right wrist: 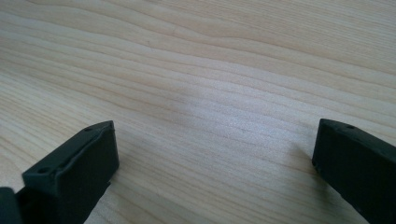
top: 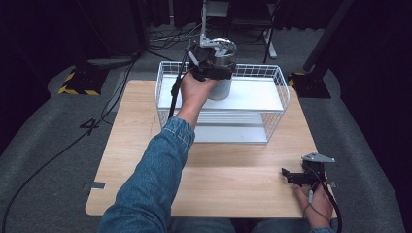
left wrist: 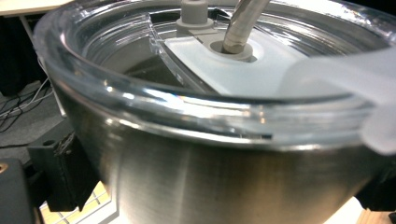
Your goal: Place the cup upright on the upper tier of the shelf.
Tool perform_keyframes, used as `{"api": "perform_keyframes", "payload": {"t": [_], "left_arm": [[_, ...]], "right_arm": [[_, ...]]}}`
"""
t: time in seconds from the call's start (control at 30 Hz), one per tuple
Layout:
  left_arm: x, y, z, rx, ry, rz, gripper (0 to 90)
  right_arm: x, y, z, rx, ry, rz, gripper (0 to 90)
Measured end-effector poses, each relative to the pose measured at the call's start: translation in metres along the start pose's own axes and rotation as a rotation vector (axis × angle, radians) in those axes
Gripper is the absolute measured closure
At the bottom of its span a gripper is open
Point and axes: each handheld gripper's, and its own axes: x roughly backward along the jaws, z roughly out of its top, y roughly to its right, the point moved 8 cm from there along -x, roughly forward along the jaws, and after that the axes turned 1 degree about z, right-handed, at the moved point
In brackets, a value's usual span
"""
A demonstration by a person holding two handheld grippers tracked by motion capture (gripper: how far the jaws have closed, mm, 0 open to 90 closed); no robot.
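Note:
A stainless steel tumbler (top: 221, 88) with a clear lid (left wrist: 187, 100) and a metal straw (left wrist: 240, 23) stands on the upper shelf of a white wire rack (top: 281, 92). My left gripper (top: 214, 69) is shut on its upper body, with one black jaw on each side. In the left gripper view the tumbler (left wrist: 210, 172) sits very close between the jaws of my left gripper (left wrist: 219, 191). Near the table's front right corner, my right gripper (top: 290, 175) rests low over the wood. It is open (right wrist: 215, 154), and only bare wood shows between its fingers (right wrist: 74, 168).
The rack stands at the far middle of the light wooden table (top: 141, 150) and has a lower shelf (top: 233, 133). Black cables (top: 58, 153) and stand bases (top: 80, 82) lie on the grey floor around the table.

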Motion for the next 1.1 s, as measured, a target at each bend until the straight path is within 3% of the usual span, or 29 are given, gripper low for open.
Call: {"api": "perform_keyframes", "payload": {"t": [0.1, 0.27, 0.7, 0.9, 1.1], "left_arm": [[-0.001, 0.0, -0.001, -0.019, 0.003, 0.008, 3.5], [-0.001, 0.0, -0.002, -0.023, 0.036, -0.003, 3.4], [-0.002, -0.002, -0.003, -0.024, 0.055, -0.02, 0.0], [0.006, -0.001, 0.0, -0.035, 0.088, -0.014, 0.0], [0.018, -0.001, -0.001, -0.027, 0.098, -0.035, 0.0]], "right_arm": [[0.0, 0.0, 0.0, 0.0, 0.0, 0.0, 0.5], [0.0, 0.0, 0.0, -0.002, 0.001, -0.004, 0.4], [0.0, 0.0, 0.0, -0.008, 0.001, -0.009, 0.4], [0.0, 0.0, 0.0, -0.008, 0.001, -0.009, 0.4], [0.0, 0.0, 0.0, -0.008, 0.001, -0.009, 0.4]]}}
